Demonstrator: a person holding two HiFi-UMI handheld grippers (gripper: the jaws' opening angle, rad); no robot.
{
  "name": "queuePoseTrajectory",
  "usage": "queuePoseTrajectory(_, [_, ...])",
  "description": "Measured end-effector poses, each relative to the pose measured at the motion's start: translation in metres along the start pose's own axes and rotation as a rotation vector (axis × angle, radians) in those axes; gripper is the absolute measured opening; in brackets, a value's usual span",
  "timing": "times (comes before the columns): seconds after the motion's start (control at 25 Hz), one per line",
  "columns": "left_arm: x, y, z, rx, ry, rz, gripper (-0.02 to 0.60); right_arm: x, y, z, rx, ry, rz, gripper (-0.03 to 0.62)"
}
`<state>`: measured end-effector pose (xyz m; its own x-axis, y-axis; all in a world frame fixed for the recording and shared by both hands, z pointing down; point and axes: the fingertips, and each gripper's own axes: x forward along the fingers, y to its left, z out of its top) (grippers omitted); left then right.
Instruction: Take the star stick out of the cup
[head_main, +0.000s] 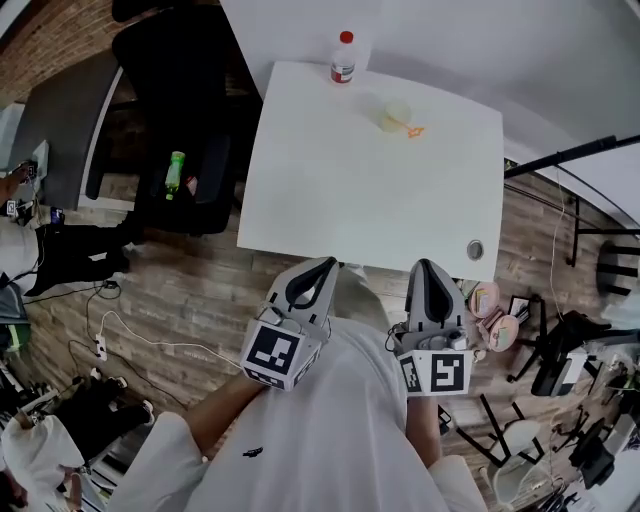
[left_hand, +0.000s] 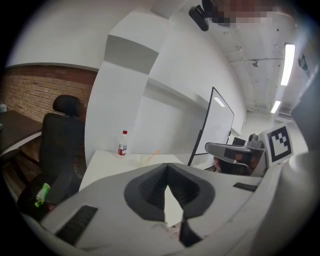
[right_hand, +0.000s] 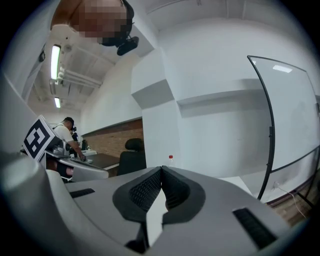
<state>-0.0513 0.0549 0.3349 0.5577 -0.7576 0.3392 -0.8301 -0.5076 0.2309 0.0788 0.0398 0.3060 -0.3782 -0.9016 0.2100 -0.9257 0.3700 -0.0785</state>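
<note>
Hovering short of the tabletop's (head_main: 350, 200) near edge, the left tool (head_main: 323, 265) and right tool (head_main: 428, 266) are both clenched, tips together, nothing between them. The cup (head_main: 395, 113) stands near the far edge, well apart from them, with the orange star stick (head_main: 414, 131) leaning out of it. A bottle (head_main: 343, 58) stands beyond.

Table (head_main: 340, 200) is being seen as smooth matt white; cup (head_main: 396, 114) as translucent plastic & bottle (head_main: 343, 60) as clear glossy plastic. Floor (head_main: 190, 290): wood planks. Wall (left_hand: 35, 95): rough brick. Left gripper (head_main: 326, 264) pads (left_hand: 152, 187): dark, ribbed, matt.
</note>
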Motion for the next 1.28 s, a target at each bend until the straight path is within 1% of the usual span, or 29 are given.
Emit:
queuePoseTrajectory(0.28, [0.062,0.005,0.026,0.008,-0.004,0.076,-0.005,0.051,-0.053,0.008,-0.034,-0.005,0.087,0.003])
queuePoseTrajectory(0.44, [0.094,0.012,0.036,-0.01,-0.005,0.132,-0.005,0.085,-0.077,0.01,-0.038,-0.008,0.133,0.003])
queuePoseTrajectory(0.68, [0.123,0.02,0.042,-0.038,-0.004,0.203,-0.005,0.121,-0.09,0.012,-0.055,-0.02,0.215,0.003])
queuePoseTrajectory(0.84, [0.132,0.033,0.038,-0.063,0.015,0.241,-0.005,0.145,-0.098,0.004,-0.071,-0.008,0.232,0.006])
queuePoseTrajectory(0.88, [0.133,0.037,0.037,-0.069,0.018,0.25,-0.005,0.152,-0.1,0.001,-0.074,-0.002,0.233,0.011])
queuePoseTrajectory(0.96, [0.136,0.044,0.038,-0.081,0.021,0.263,-0.005,0.162,-0.103,-0.005,-0.089,0.012,0.234,0.053])
queuePoseTrajectory(1.0, [0.138,0.047,0.038,-0.087,0.02,0.268,-0.005,0.166,-0.104,-0.008,-0.099,0.016,0.231,0.063])
queuePoseTrajectory(1.12, [0.142,0.053,0.034,-0.098,0.024,0.277,-0.005,0.174,-0.107,-0.011,-0.099,0.016,0.221,0.077])
queuePoseTrajectory(1.24, [0.15,0.055,0.031,-0.104,0.032,0.27,-0.005,0.184,-0.109,-0.013,-0.097,0.015,0.223,0.12])
queuePoseTrajectory(1.28, [0.152,0.055,0.028,-0.115,0.05,0.263,-0.005,0.189,-0.11,-0.015,-0.107,0.017,0.222,0.134])
